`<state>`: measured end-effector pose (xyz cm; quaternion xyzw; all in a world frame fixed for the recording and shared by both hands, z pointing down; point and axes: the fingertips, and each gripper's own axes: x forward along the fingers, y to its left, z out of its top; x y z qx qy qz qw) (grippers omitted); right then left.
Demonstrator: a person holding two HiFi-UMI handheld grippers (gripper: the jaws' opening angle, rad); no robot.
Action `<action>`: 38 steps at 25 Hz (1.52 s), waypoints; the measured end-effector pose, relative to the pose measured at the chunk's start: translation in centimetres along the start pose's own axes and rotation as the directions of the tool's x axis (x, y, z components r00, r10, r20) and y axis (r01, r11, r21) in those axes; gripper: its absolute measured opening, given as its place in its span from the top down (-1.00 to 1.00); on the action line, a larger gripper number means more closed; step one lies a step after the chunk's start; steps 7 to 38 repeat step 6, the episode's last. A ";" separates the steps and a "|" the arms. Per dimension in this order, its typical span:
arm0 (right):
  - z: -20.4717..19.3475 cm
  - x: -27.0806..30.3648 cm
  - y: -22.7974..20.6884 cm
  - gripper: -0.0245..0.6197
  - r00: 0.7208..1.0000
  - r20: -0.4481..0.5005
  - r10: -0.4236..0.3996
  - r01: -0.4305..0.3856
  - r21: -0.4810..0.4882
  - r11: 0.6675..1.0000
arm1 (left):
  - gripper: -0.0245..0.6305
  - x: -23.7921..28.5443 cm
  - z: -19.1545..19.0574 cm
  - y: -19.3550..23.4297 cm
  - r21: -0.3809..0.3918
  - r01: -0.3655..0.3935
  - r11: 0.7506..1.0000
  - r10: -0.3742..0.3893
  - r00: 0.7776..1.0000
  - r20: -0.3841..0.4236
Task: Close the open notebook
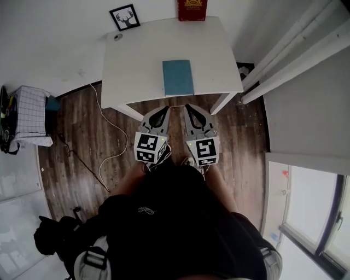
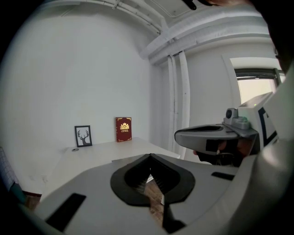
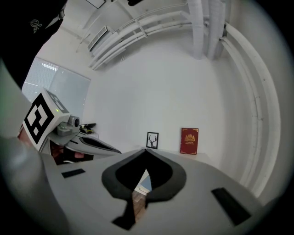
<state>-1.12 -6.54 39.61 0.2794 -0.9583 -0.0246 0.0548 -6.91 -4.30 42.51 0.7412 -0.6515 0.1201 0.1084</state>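
Teal rectangular notebook [image 1: 178, 77] lies flat near the front edge of the white square table [image 1: 136, 60], cover up. It reads to us as closed. Our left gripper [image 1: 162, 111] and right gripper [image 1: 190, 109] hang just short of the table, each with jaws pressed together on nothing. We judge the closing done. The next move calls only for checking that the cover sits flat.

The notebook [image 1: 178, 77] was plain teal, the surface [image 1: 136, 60] white. The book [image 1: 191, 10] was dark red with gold ornament, the frame [image 1: 124, 17] black around a black deer silhouette, and the floor [image 1: 82, 142] brown wood grain.
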 end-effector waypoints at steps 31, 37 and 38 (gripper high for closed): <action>-0.1 1.3 1.0 0.85 0.999 -0.017 0.028 -0.028 -0.006 1.000 | 0.92 -0.3 -0.3 1.6 -0.009 -0.026 1.000 0.026 1.000 -0.007; -0.1 1.3 1.0 0.85 0.999 -0.017 0.028 -0.028 -0.006 1.000 | 0.92 -0.3 -0.3 1.6 -0.009 -0.026 1.000 0.026 1.000 -0.007; -0.1 1.3 1.0 0.85 0.999 -0.017 0.028 -0.028 -0.006 1.000 | 0.92 -0.3 -0.3 1.6 -0.009 -0.026 1.000 0.026 1.000 -0.007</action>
